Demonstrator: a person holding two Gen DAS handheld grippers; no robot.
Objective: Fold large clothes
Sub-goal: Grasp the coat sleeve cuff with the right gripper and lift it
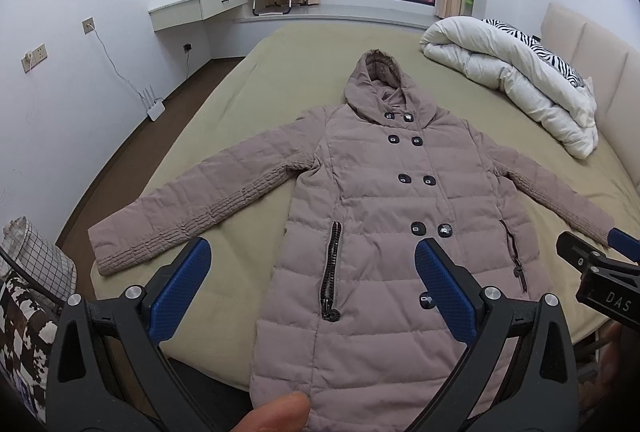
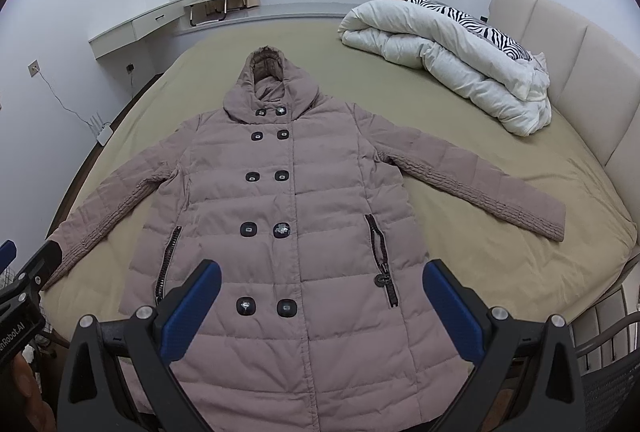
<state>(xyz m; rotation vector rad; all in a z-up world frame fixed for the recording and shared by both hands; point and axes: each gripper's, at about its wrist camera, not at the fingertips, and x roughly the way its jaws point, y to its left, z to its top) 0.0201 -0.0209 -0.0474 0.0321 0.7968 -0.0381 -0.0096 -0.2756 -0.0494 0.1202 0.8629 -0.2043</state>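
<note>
A long pinkish-brown quilted coat (image 1: 380, 200) (image 2: 296, 200) with a hood and double rows of dark buttons lies flat, front up, on the bed, both sleeves spread outward. Its hem hangs toward me over the bed's near edge. My left gripper (image 1: 314, 272) hovers open above the coat's lower left part, blue pads wide apart, nothing between them. My right gripper (image 2: 322, 292) is open too, above the lower front near the bottom buttons. The right gripper's black frame (image 1: 600, 272) shows at the right edge of the left wrist view, by the coat's right cuff.
The bed has an olive sheet (image 2: 460, 152). A rolled white duvet (image 2: 448, 48) and a zebra pillow (image 2: 480, 28) lie at the far right by the padded headboard (image 2: 560, 44). A wall shelf (image 1: 208, 6), a router (image 1: 154, 108) and a patterned bag (image 1: 28, 292) are on the left.
</note>
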